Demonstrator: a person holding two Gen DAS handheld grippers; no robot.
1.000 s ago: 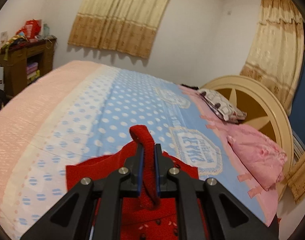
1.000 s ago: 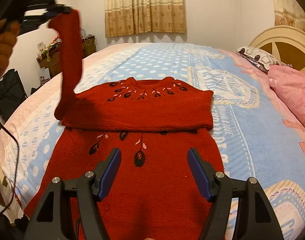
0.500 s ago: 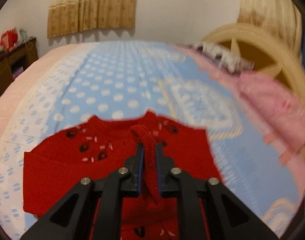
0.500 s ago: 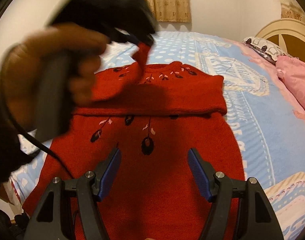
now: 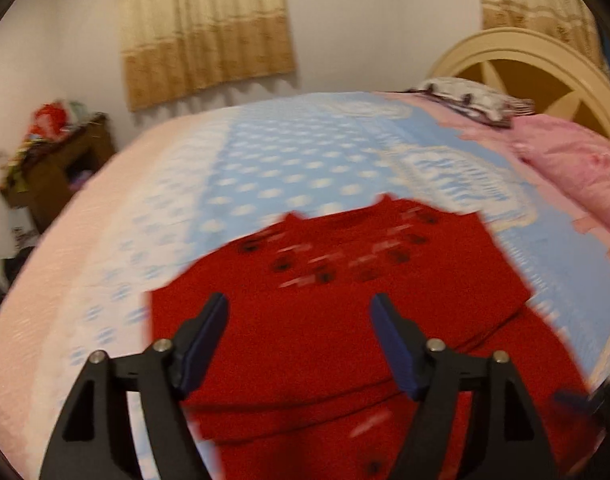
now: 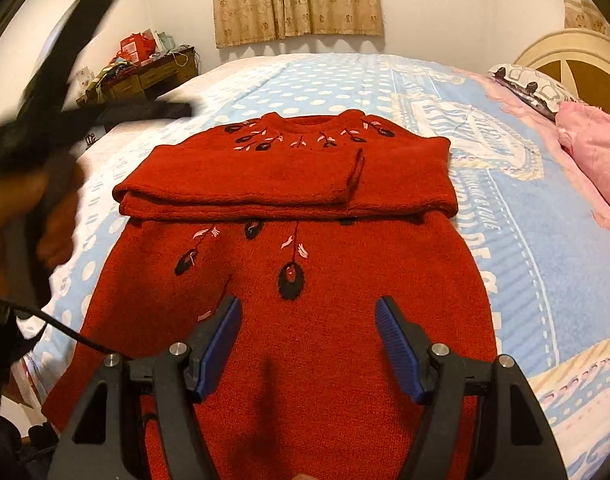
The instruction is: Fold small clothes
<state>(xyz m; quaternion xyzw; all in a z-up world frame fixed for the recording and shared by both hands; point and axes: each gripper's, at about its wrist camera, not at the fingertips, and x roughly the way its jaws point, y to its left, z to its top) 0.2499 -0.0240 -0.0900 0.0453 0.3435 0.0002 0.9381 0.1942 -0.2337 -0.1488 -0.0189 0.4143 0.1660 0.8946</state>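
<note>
A red knitted sweater (image 6: 305, 272) with black and pink embroidery lies flat on the bed, collar at the far end. Its sleeves are folded across the chest, and the left sleeve (image 6: 245, 176) lies on top. In the blurred left wrist view, my left gripper (image 5: 299, 320) hovers over the sweater (image 5: 337, 312); its jaws are opening and nothing is between them. In the right wrist view the left gripper (image 6: 65, 80) is a blur at the upper left, held by a hand (image 6: 45, 208). My right gripper (image 6: 308, 312) stands open above the sweater's lower body, holding nothing.
The bed has a blue blanket (image 6: 325, 80) with white dots and pink edges. A pink pillow (image 6: 593, 148) and a patterned one (image 6: 533, 88) lie at the right by the round headboard (image 6: 565, 52). A cluttered wooden cabinet (image 6: 145, 76) stands far left. A black cable (image 6: 65, 328) hangs at the left.
My left gripper came down with the raised sleeve, laid it across the sweater's chest and let it go as its jaws spread. The right gripper has stayed where it was, open.
</note>
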